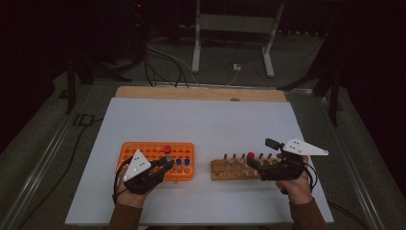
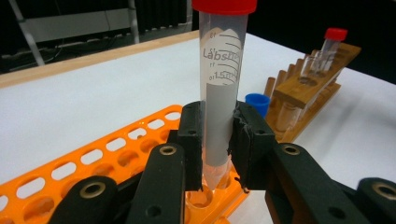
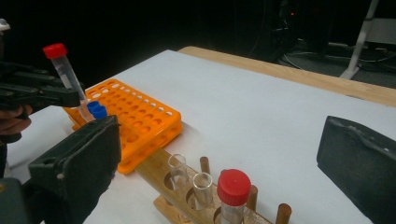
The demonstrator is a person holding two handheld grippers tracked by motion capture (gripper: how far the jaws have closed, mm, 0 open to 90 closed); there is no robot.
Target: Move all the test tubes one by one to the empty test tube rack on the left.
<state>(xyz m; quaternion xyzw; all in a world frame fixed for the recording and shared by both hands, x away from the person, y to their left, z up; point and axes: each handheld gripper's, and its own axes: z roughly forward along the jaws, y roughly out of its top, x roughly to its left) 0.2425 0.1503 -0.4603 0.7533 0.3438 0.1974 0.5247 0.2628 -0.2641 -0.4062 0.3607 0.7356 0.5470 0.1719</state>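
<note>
My left gripper (image 2: 218, 140) is shut on a clear tube with a red cap (image 2: 222, 70). It holds the tube upright, and the pointed tip is at a hole near the right end of the orange rack (image 2: 93, 158). From above, this tube (image 1: 167, 149) stands over the orange rack (image 1: 143, 153). My right gripper (image 3: 224, 154) is open with its jaws wide apart. They straddle a second red-capped tube (image 3: 233, 186) standing in the wooden rack (image 3: 159, 172) without touching it. The right gripper (image 1: 256, 163) sits at the wooden rack's (image 1: 230, 170) right end.
Two blue-capped tubes (image 1: 182, 163) stand in the orange rack near the held tube. Two empty glass tubes (image 3: 177, 168) sit in the wooden rack beside several pegs. Both racks rest on a white sheet (image 1: 201, 120) over a wooden table. Cables and a stand lie beyond it.
</note>
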